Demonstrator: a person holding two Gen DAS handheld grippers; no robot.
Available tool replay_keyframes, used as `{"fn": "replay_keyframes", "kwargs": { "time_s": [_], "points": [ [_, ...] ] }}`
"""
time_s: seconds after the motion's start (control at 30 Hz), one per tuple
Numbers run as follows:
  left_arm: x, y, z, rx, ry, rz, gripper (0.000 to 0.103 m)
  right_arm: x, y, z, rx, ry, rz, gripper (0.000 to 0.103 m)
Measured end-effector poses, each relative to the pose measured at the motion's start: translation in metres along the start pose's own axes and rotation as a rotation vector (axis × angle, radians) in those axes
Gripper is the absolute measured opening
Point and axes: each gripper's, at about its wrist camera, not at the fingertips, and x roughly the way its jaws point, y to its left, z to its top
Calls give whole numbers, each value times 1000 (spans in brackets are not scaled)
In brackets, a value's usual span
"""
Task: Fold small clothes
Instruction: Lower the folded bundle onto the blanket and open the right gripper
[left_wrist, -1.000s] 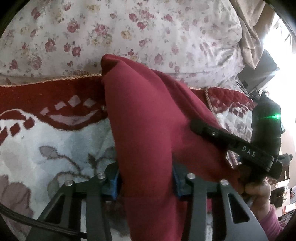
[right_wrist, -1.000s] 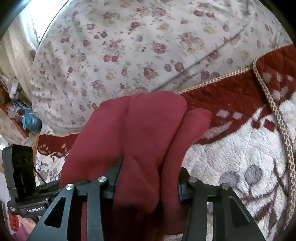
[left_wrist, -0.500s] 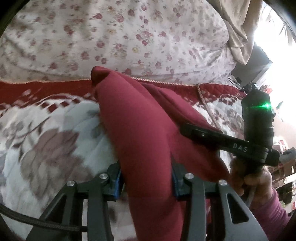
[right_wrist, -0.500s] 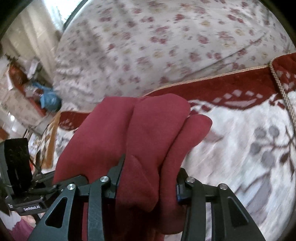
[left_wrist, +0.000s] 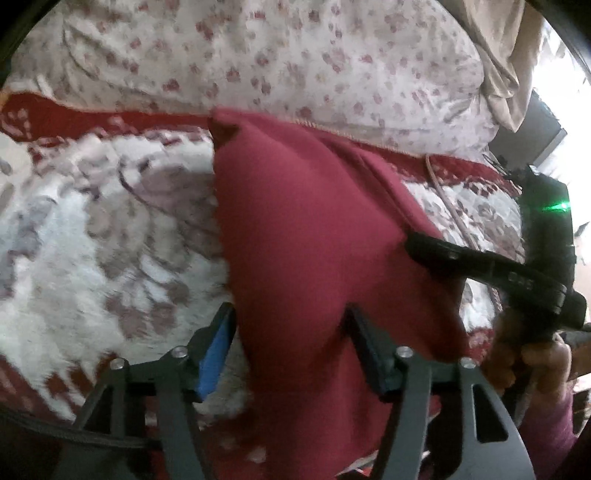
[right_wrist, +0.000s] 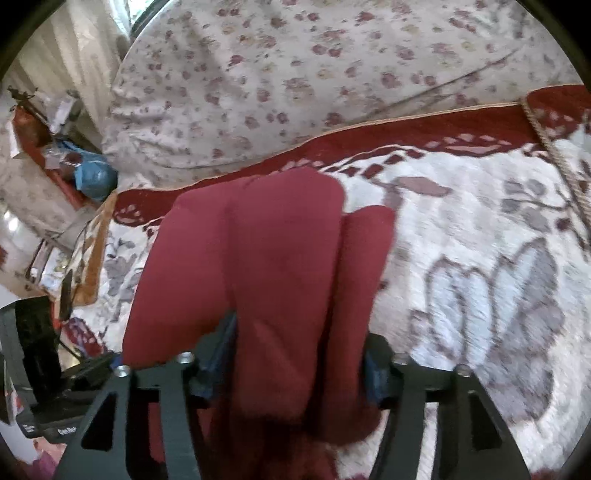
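A plush blanket (right_wrist: 480, 236), white with grey flowers and a dark red border, covers the bed, and a pale quilt (left_wrist: 295, 55) printed with small pink roses is heaped along its far side. A corded edge (right_wrist: 565, 162) runs down the blanket at the right of the right wrist view.

The red garment (left_wrist: 314, 240) hangs in thick bunched folds above the blanket, stretched between the two tools. From the right wrist view it stands up in three rounded lobes (right_wrist: 266, 258) in front of the camera.

The left gripper (left_wrist: 291, 343) has just been opening: a clear gap shows beside its blue pad (left_wrist: 214, 354), so the cloth sits between the fingers without being pinched. The right gripper (right_wrist: 299, 354) has also just been opening; its left pad is half buried in the folds, and I think the cloth lies loose there, though the blur makes that hard to swear to.

At the right edge of the left wrist view, a hand (left_wrist: 532, 362) in a pink sleeve holds the right tool's black handle, a green light (left_wrist: 561, 206) glowing on it. A blue bag (right_wrist: 92, 177) lies on a cluttered surface beyond the bed.
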Motion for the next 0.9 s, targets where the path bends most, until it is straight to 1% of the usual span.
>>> {"fn": "replay_keyframes", "kwargs": {
  "time_s": [0.03, 0.07, 0.13, 0.17, 0.23, 0.3, 0.4, 0.5, 0.53, 0.57, 0.6, 0.67, 0.77, 0.9],
  "points": [
    [-6, 0, 1, 11, -23, 23, 69, -8, -1, -1, 6, -16, -9, 68],
    [-14, 0, 3, 25, -58, 65, 75, -14, 1, 0, 8, -31, -16, 68],
    [-21, 0, 9, 36, -93, 108, 78, -30, 5, 2, -2, -79, -44, 68],
    [-23, 1, 12, 37, -105, 125, 79, -40, 10, 3, -16, -125, -57, 68],
    [-21, 3, 21, 25, -118, 165, 82, -49, 20, 6, -36, -165, -49, 68],
    [-15, 5, 31, 16, -128, 216, 82, -49, 35, 10, -71, -168, -17, 68],
    [2, 8, 46, 19, -116, 266, 82, -38, 52, 11, -129, -137, -6, 67],
    [14, 17, 52, -10, -108, 262, 83, -18, 62, 9, -178, -88, -6, 59],
    [17, 18, 53, -17, -109, 258, 86, -10, 61, 7, -193, -70, -21, 57],
    [20, 18, 53, -21, -116, 254, 89, -1, 58, 5, -209, -52, -67, 54],
    [23, 19, 53, -20, -125, 252, 90, 3, 56, 4, -214, -45, -100, 53],
    [30, 18, 51, -11, -130, 247, 92, 13, 44, 2, -220, -39, -198, 53],
    [39, 16, 50, -7, -130, 235, 93, 22, 22, 1, -156, -22, -142, 53],
    [44, 10, 48, 24, -153, 244, 93, 22, 24, -2, -188, -36, -155, 54]
  ]
}}
